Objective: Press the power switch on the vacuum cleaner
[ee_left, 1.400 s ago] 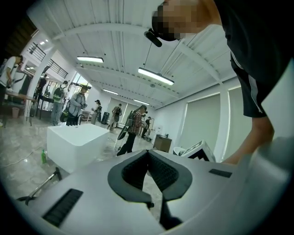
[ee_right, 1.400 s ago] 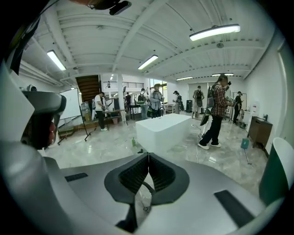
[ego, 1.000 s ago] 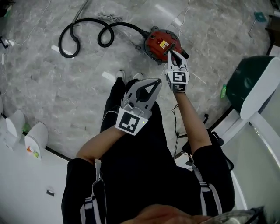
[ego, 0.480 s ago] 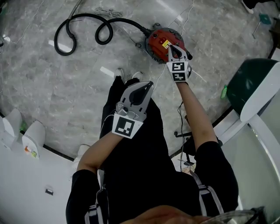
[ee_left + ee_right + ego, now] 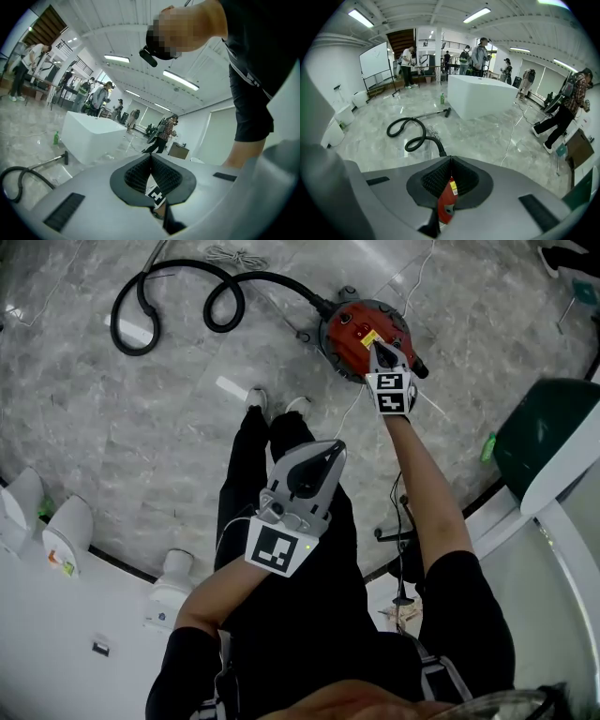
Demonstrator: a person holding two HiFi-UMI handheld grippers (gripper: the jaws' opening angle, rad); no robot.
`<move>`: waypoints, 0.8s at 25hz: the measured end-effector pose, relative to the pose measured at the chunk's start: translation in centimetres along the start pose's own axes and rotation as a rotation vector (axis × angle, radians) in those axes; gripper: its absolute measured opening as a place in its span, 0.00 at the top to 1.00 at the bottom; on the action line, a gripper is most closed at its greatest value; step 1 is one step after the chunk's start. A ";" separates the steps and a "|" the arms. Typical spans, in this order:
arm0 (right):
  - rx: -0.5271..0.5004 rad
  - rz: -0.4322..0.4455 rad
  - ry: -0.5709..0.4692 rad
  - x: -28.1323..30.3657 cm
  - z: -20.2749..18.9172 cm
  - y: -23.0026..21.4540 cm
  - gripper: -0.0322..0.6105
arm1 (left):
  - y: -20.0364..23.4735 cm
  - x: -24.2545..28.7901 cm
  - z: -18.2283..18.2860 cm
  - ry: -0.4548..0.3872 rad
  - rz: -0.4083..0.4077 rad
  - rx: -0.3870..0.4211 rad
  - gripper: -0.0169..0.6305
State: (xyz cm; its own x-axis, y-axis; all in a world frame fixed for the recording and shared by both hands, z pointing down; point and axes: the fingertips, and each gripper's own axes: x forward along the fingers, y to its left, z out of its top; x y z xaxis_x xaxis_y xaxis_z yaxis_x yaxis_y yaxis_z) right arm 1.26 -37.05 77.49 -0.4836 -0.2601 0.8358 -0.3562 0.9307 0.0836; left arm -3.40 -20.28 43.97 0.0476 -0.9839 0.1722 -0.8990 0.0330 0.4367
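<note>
Vacuum cleaner on the floor; right hand-held gripper, jaws pinched together on nothing, tip at the vacuum cleaner's top, so press looks in progress, contact and switch unreadable; left hand-held gripper also closed, idle, well back from the vacuum cleaner.

Open lab hall: whiteboard, white counter, marble floor.

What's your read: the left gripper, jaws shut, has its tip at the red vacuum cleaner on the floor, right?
No: that is the right gripper, as the head view shows. Jaws shut, tip at the red vacuum cleaner on the floor.
</note>
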 end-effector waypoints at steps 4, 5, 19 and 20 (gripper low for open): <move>-0.009 0.025 0.056 2.9 -2.6 -0.8 0.92 | -0.1 0.5 0.2 -0.018 -0.010 0.006 0.95; -0.017 0.022 0.059 3.5 -2.9 -1.1 0.93 | 0.0 0.6 0.0 -0.016 -0.010 0.005 0.95; -0.118 0.030 0.138 8.7 -4.9 -2.9 0.92 | 1.4 1.1 -3.3 0.027 0.022 -0.011 0.95; -0.109 0.037 0.150 9.2 -5.2 -2.8 0.92 | 1.4 1.3 -3.8 0.032 0.020 -0.013 0.95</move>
State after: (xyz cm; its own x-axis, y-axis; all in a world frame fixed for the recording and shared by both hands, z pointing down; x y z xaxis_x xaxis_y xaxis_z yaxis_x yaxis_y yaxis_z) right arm 1.98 -40.70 87.76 -0.3671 -0.1912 0.9103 -0.2478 0.9634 0.1024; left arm -2.96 -20.85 48.13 0.0441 -0.9769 0.2091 -0.8940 0.0548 0.4447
